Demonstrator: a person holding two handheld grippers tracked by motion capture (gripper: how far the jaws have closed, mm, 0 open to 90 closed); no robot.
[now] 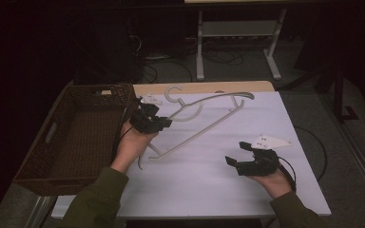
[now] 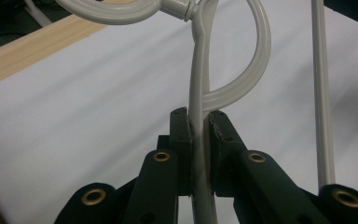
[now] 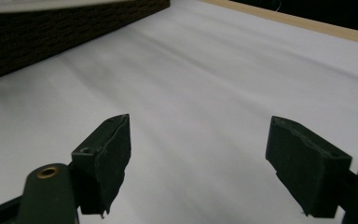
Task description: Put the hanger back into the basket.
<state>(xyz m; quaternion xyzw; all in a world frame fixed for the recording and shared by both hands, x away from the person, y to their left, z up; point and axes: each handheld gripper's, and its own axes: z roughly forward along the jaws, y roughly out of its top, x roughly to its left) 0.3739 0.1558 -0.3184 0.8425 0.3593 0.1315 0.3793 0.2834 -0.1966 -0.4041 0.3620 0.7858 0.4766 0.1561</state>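
Your left gripper [image 1: 148, 118], left of centre in the high view, has its jaws pinched on the thin arm of a pale hanger [image 1: 204, 118]. In the left gripper view the grey arm [image 2: 196, 140] runs straight up between the pads, with the curved hook looping off toward the top of the frame. Gripping near that end probably lets you steer the whole frame as one piece. The hanger stretches diagonally from your hand toward the upper middle of the high view, seemingly tilted up off the surface. The likely goal is the woven basket [image 1: 38, 161] at the left edge.

Your right gripper [image 1: 249, 159], lower right of centre, has its jaws spread wide with nothing between them. In the right gripper view bare tabletop lies between its pads [image 3: 109, 154]. It looks parked clear so the hanger can swing freely.

The white table [image 1: 247, 123] has a wood strip along its far edge. Beyond it the room is dark, with cables on the floor and the white legs of another table [image 1: 199, 47] at the top.
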